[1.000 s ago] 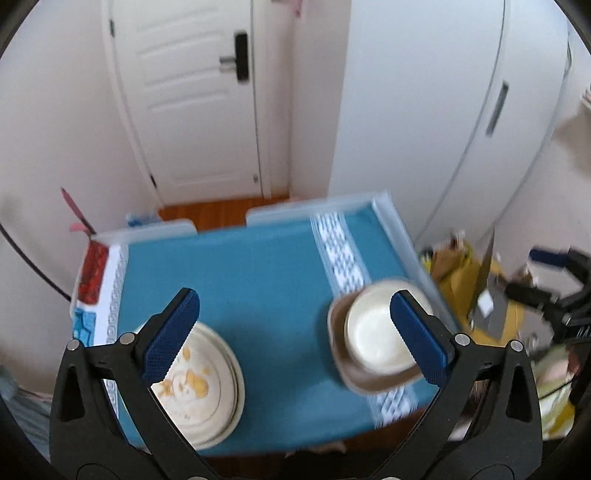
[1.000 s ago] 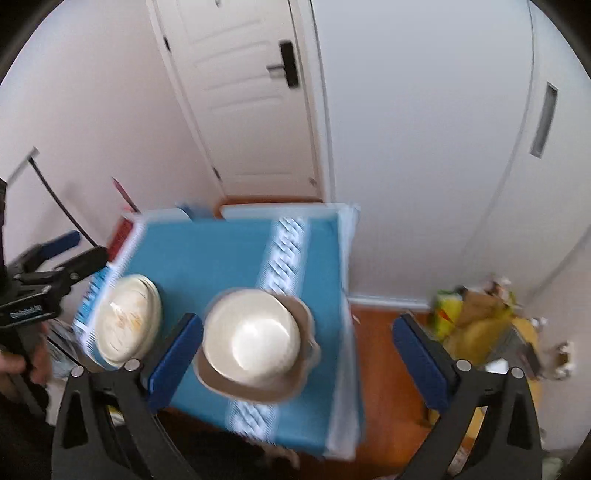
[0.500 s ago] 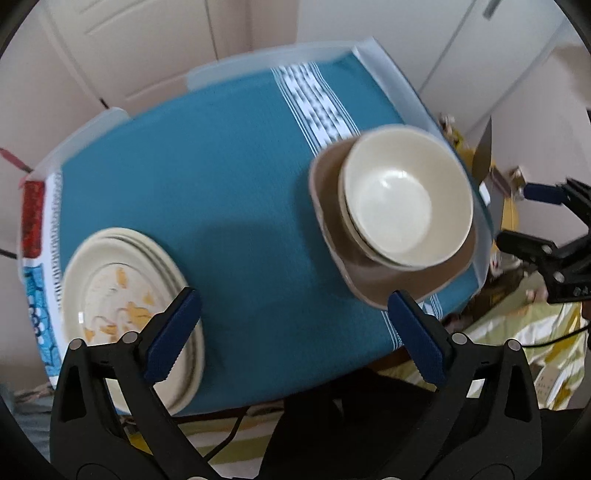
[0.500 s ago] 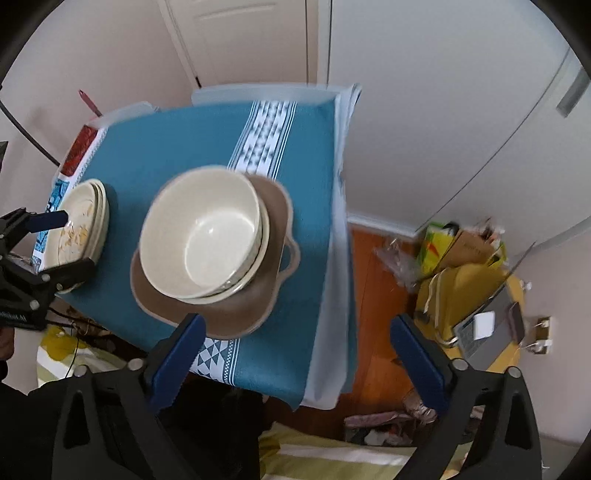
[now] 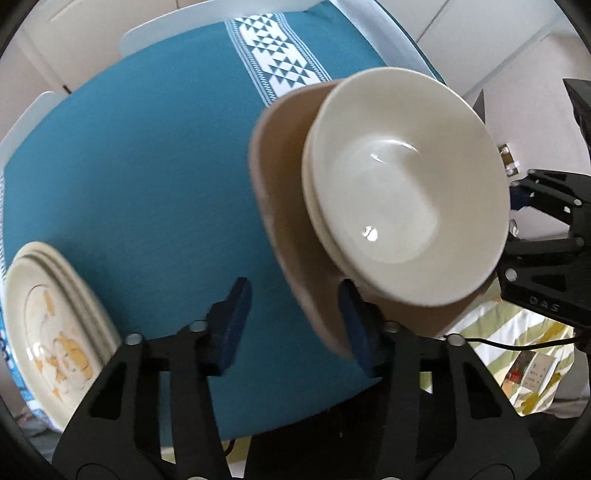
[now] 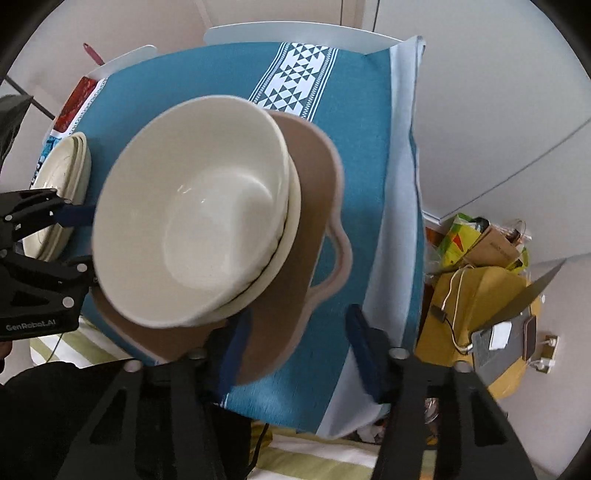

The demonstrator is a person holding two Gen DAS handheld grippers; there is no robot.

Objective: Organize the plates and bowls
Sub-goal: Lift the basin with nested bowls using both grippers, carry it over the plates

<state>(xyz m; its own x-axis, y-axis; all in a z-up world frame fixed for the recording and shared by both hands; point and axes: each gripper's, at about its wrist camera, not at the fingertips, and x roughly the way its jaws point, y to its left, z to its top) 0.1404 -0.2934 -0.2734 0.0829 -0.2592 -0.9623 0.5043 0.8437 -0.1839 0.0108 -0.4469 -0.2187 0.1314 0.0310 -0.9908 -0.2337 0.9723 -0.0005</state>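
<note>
Here, a teal cloth with a white patterned band covers the table, filling most of both wrist views.

In the right wrist view the brown dish lies near the centre, its loop handle at about 3 o'clock of it. Two cream bowls, nested one in the other, sit inside the dish. In the left wrist view the same bowls and dish lie at 2 o'clock from centre.

A stack of cream plates with orange markings sits at 8 o'clock in the left wrist view, well apart from the dish across bare cloth. In the right wrist view the plates show at 9 o'clock.

The left gripper points down at the near left edge of the dish; its jaws are closing, with the dish rim between the blue pads. Blur makes it hard to say whether they touch it, and I see no firm press.

The right gripper points down at the near right edge of the dish, jaws closing likewise, with the dish's edge between the pads and no firm press on it visible.

A yellow bag lies on the floor at 4 o'clock.
</note>
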